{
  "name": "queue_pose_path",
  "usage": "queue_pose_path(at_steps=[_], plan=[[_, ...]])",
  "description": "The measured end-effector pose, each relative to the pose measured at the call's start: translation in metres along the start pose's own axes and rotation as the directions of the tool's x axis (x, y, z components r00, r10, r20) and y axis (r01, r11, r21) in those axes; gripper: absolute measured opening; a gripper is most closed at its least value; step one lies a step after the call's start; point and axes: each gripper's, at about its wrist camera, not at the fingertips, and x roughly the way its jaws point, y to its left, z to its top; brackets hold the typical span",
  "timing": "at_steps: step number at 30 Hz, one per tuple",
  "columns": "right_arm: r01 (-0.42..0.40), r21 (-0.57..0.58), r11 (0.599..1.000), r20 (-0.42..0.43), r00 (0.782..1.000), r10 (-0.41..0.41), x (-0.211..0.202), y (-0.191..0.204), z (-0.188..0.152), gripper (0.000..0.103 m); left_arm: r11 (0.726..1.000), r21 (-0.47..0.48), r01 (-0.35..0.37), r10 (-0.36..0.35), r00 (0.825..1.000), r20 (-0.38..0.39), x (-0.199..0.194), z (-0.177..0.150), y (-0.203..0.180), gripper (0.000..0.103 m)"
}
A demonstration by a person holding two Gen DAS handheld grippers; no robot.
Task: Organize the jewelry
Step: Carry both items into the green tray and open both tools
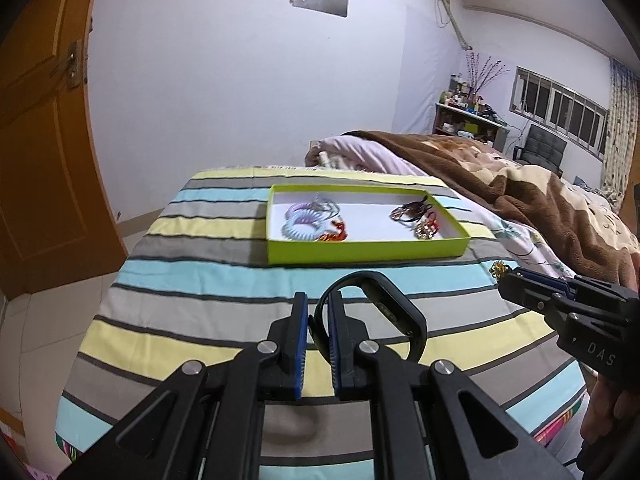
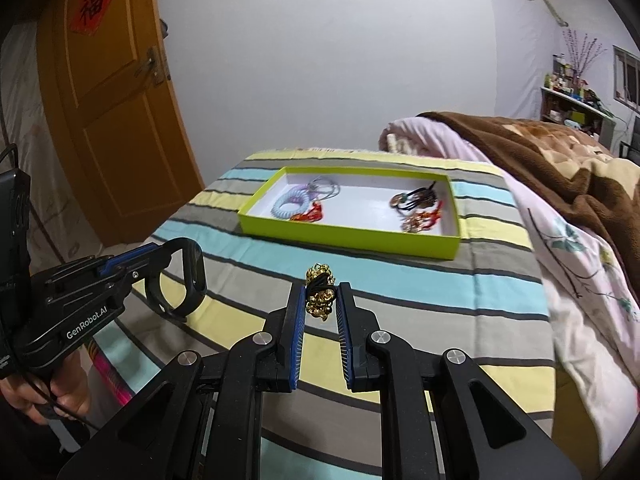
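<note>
A lime-green tray with a white floor sits on the striped cloth. It holds spiral hair ties at its left and dark and gold bracelets at its right. My left gripper is shut on a black fitness band, held above the cloth in front of the tray. My right gripper is shut on a gold beaded ornament with a black cord, also held in front of the tray.
The striped cloth covers the table. A bed with a brown blanket lies to the right. An orange door stands at the left.
</note>
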Motion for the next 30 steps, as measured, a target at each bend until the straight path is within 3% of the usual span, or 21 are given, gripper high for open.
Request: queue_pose_path(at_steps=[15, 30], plan=[[0.026, 0.004, 1.000, 0.029, 0.999, -0.026, -0.008, -0.014, 0.006, 0.016, 1.000, 0.027, 0.015, -0.016, 1.000, 0.012, 0.012, 0.015, -0.018, 0.010], [0.060, -0.019, 0.998, 0.023, 0.998, -0.060, 0.027, -0.027, 0.030, 0.016, 0.999, 0.044, 0.015, -0.017, 1.000, 0.026, 0.047, 0.041, -0.014, 0.010]])
